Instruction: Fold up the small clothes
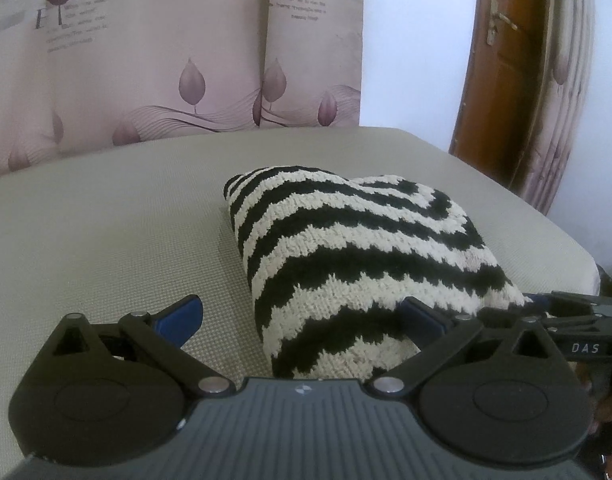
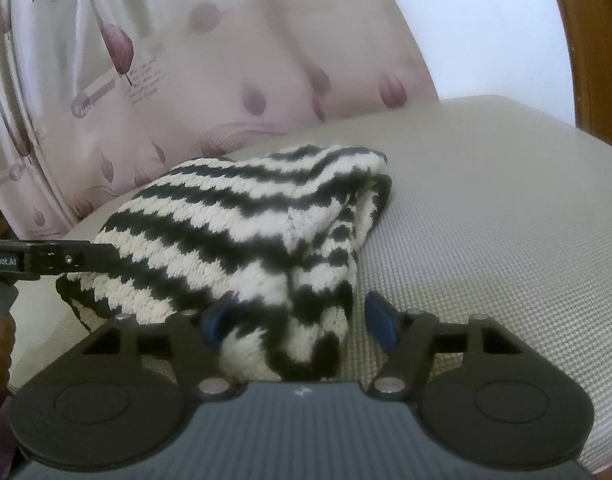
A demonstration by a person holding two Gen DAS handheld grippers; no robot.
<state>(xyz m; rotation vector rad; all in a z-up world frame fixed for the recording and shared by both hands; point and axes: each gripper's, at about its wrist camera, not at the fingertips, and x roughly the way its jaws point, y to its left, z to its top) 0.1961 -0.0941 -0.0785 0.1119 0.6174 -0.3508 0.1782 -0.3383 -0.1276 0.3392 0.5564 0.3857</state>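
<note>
A black-and-cream zigzag knitted garment (image 1: 346, 248) lies folded in a thick bundle on the grey-beige padded surface (image 1: 106, 220). My left gripper (image 1: 302, 316) is open wide at the bundle's near left corner; its right fingertip (image 1: 422, 314) rests against the knit and its left one stands over bare surface. The right gripper's black body (image 1: 578, 320) shows at the bundle's right edge. In the right wrist view my right gripper (image 2: 298, 320) is open around the garment's (image 2: 246, 216) near right corner, with a gap at its right pad (image 2: 380, 322). The left gripper (image 2: 46, 260) reaches in from the left.
A pink curtain (image 1: 166, 60) with leaf prints hangs behind the surface. A brown wooden door (image 1: 502, 60) stands at the back right beside a white wall. The surface's right edge (image 1: 586, 264) drops off close to the bundle.
</note>
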